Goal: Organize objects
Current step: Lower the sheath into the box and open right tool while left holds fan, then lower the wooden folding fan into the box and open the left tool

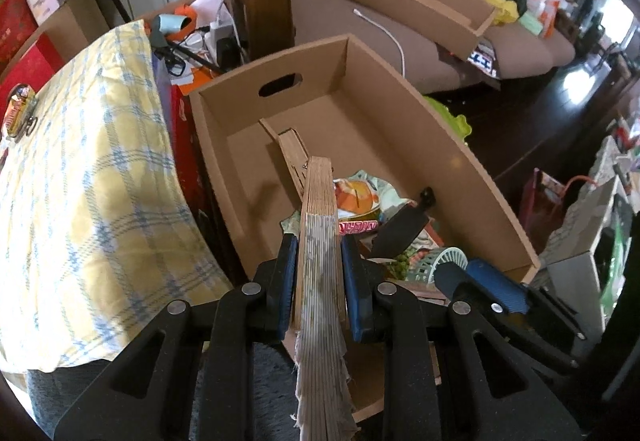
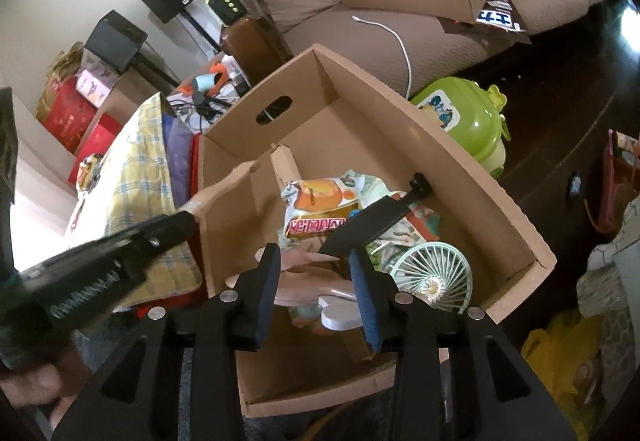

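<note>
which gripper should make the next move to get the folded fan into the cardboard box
Left. The left gripper is already shut on the folded fan, held over the cardboard box. The right gripper hangs open and empty above the box's contents.

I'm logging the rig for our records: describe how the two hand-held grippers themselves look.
Both match. The left hand-held gripper and right hand-held gripper have matte black plastic linkage arms with triangular cut-outs and round silver pivot pins. Their fingers carry blue ribbed pads. White lettering, unreadable, runs along the left one's black body as seen from the right wrist. No cables or sleeves show.
</note>
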A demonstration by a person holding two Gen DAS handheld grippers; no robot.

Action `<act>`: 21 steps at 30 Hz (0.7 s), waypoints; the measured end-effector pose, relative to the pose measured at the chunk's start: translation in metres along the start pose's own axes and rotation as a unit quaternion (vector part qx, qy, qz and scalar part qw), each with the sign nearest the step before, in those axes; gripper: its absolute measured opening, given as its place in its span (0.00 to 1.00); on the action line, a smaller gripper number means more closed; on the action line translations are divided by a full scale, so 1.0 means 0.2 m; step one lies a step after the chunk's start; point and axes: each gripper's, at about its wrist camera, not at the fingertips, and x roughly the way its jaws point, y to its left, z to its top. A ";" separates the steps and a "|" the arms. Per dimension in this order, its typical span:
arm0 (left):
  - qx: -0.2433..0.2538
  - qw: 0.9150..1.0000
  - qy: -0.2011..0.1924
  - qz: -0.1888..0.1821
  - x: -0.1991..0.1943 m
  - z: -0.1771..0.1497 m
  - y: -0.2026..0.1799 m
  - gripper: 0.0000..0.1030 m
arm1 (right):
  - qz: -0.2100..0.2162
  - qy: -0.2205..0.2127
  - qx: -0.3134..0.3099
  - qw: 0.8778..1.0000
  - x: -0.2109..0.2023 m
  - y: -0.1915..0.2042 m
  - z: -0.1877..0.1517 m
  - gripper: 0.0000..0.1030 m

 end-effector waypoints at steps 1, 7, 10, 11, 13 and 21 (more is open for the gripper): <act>0.002 1.000 0.001 -0.001 0.01 0.00 -0.01 0.20 | -0.001 0.000 0.002 1.000 0.00 -0.01 0.00 0.38; 0.015 1.000 0.010 0.002 0.04 -0.03 -0.04 0.20 | -0.006 0.008 0.016 1.000 0.01 -0.03 0.00 0.43; 0.016 1.000 0.014 0.004 0.06 -0.04 -0.05 0.20 | -0.007 0.013 0.016 1.000 0.02 -0.03 0.00 0.43; 0.016 1.000 0.014 0.006 0.06 -0.04 -0.05 0.20 | -0.008 0.013 0.017 1.000 0.02 -0.03 0.00 0.43; 0.015 1.000 0.015 0.005 0.06 -0.04 -0.05 0.20 | -0.007 0.013 0.018 1.000 0.02 -0.03 0.00 0.43; 0.014 1.000 0.015 0.014 0.08 -0.03 -0.05 0.20 | -0.007 0.014 0.022 1.000 0.03 -0.03 0.00 0.43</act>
